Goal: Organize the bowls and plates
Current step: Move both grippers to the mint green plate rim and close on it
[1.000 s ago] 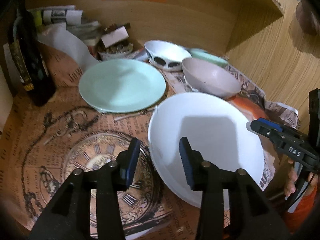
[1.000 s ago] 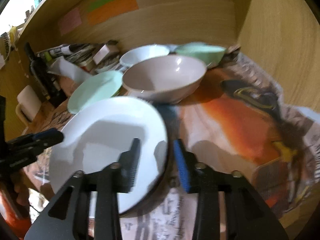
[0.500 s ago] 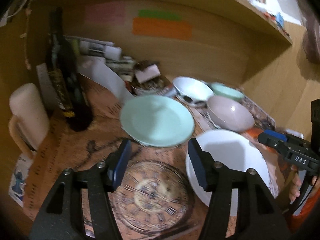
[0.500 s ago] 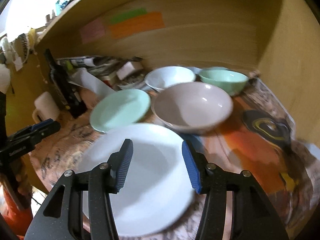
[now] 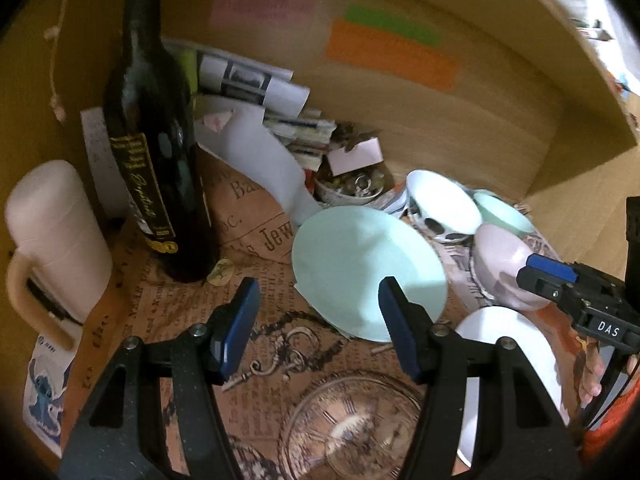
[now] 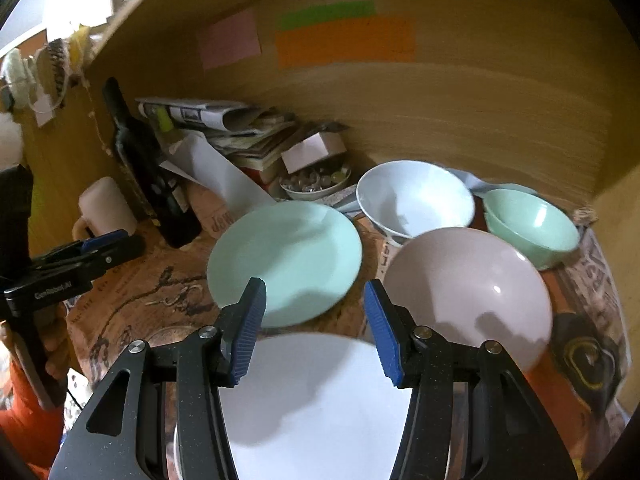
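White plate [image 6: 316, 404] lies flat at 6 o'clock, under the right gripper [image 6: 314, 330]. Mint plate [image 6: 286, 262] at 12 o'clock of that gripper, near; the left gripper [image 5: 316, 326] sees it at 1 o'clock, likewise near. Both sets of jaws have just been opening, now released, nothing between them.
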Demonstrator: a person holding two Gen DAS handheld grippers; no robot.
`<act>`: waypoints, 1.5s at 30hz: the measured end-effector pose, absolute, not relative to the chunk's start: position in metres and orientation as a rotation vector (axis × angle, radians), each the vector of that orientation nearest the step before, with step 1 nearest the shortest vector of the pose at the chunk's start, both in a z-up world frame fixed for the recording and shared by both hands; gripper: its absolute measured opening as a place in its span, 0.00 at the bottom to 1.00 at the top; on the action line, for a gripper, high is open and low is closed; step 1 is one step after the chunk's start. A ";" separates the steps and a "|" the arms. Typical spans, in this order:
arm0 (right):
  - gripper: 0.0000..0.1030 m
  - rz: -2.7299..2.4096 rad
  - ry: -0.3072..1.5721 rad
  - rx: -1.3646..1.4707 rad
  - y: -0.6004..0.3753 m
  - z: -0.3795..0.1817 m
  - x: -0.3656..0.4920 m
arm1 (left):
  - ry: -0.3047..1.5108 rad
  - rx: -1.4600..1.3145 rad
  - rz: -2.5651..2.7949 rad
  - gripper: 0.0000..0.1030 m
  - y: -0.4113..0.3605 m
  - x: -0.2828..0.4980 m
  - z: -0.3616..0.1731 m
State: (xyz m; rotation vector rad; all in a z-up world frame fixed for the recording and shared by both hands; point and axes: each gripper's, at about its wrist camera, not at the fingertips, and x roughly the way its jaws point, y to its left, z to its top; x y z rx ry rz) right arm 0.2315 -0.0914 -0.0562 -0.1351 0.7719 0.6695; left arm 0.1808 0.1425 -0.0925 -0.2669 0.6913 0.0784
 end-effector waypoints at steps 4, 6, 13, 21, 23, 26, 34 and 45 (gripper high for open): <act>0.46 0.684 0.846 -0.137 -0.080 -0.065 0.257 | 0.759 -0.306 0.054 0.60 0.155 0.206 -0.108; 0.46 0.684 0.889 -0.137 -0.074 -0.070 0.271 | 0.790 -0.328 0.046 0.60 0.161 0.217 -0.116; 0.46 0.689 0.988 -0.176 -0.049 -0.086 0.306 | 0.872 -0.345 0.056 0.60 0.170 0.248 -0.137; 0.46 0.660 1.072 -0.251 -0.025 -0.104 0.331 | 0.913 -0.310 0.081 0.60 0.170 0.268 -0.151; 0.46 0.652 1.090 -0.276 -0.019 -0.108 0.334 | 0.933 -0.315 0.075 0.59 0.171 0.272 -0.157; 0.46 0.646 1.104 -0.301 -0.012 -0.111 0.339 | 0.945 -0.324 0.073 0.55 0.173 0.274 -0.164; 0.43 0.605 1.129 -0.308 -0.005 -0.120 0.350 | 0.953 -0.327 0.023 0.26 0.169 0.278 -0.170; 0.33 0.654 1.155 -0.311 -0.009 -0.118 0.350 | 0.964 -0.343 -0.020 0.16 0.164 0.274 -0.170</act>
